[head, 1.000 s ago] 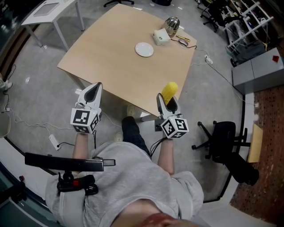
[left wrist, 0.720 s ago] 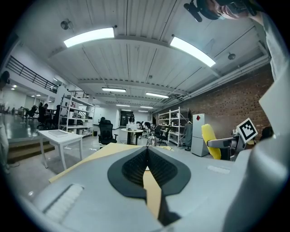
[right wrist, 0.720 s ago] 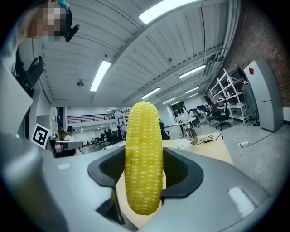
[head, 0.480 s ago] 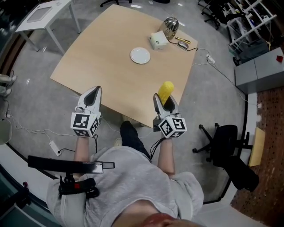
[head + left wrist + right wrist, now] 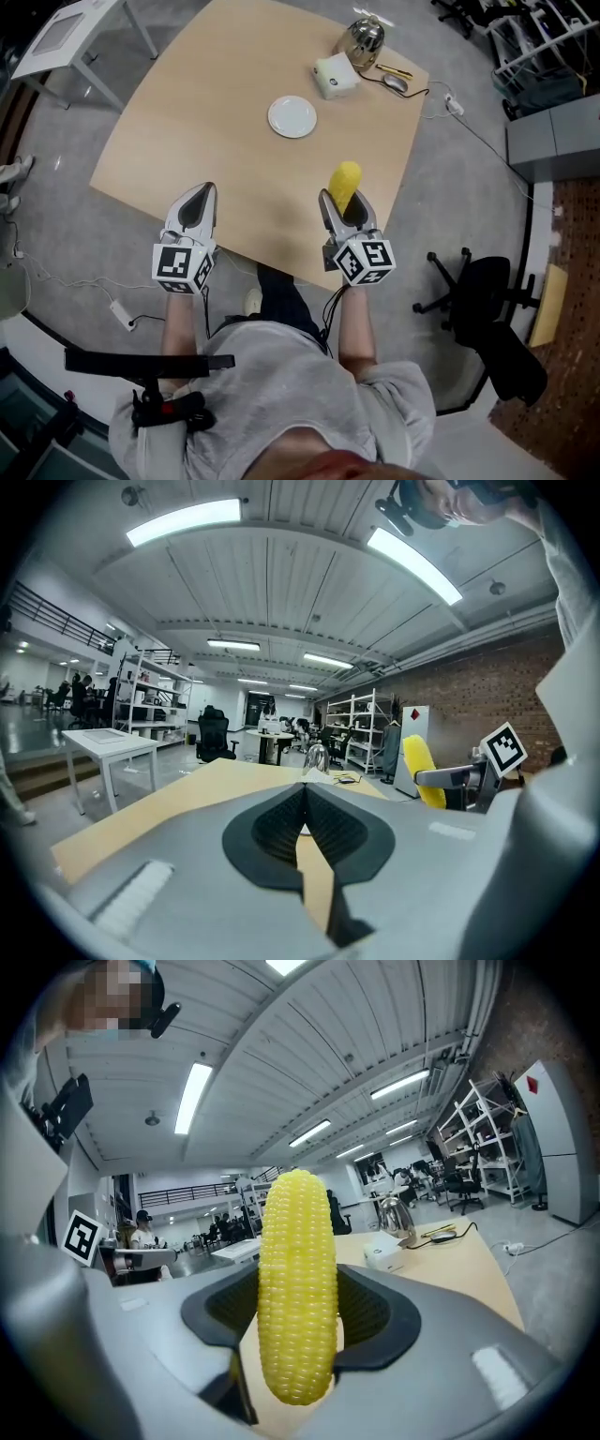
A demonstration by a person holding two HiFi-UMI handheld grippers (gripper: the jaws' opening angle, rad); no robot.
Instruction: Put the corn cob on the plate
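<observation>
1. far off to the left of the left gripper (image 5: 202,190) stands a small white side table (image 5: 66,37) on the grey floor.
2. the left gripper hovers over the near edge of the wooden table (image 5: 187,122); its jaws are closed together with nothing between them. its marker cube (image 5: 181,265) carries black-and-white square patterns, not letters.
3. ahead of both grippers, roughly between their lines, the white plate (image 5: 292,117) lies on the table with nothing on it.
4. the right gripper (image 5: 342,199) is clamped on the corn cob (image 5: 344,180), which sticks up yellow past the jaw tips; its marker cube (image 5: 361,262) shows the same kind of square code. only bare tabletop lies between the cob and the plate.
5. beyond the plate, ahead of the right gripper, sit a white box (image 5: 337,76), a shiny metal kettle (image 5: 363,39) and a mouse (image 5: 400,83) with its cable.
6. to the right of the right gripper, off the table, stands a black office chair (image 5: 487,300).
</observation>
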